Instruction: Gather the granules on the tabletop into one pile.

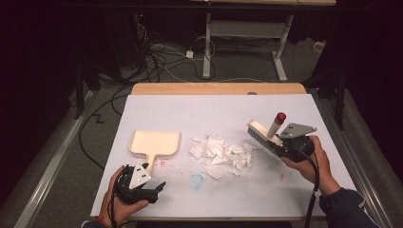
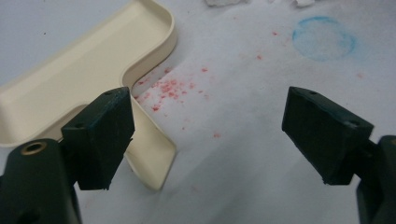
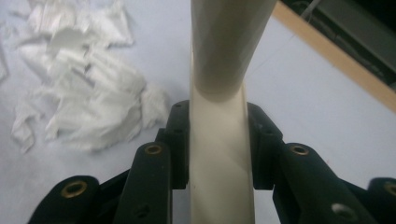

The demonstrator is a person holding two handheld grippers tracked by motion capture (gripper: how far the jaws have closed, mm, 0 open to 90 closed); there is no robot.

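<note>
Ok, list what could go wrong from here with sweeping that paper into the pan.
1. The dustpan lies loose: the left gripper is open, its jaws beside the handle, not on it. A push from the brush could slide the pan away.
2. The torn paper scraps are light and spread out; a quick stroke may scatter them.
3. The right gripper clamps the brush by its narrow body; bristle pressure might twist it.

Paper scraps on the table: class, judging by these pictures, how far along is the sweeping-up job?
Done: the right claw is shut on the brush, at the right edge of the paper scraps. In hand: the left claw is open at the dustpan handle, not gripping it. Left: every scrap lies on the table; the pan holds none.
</note>
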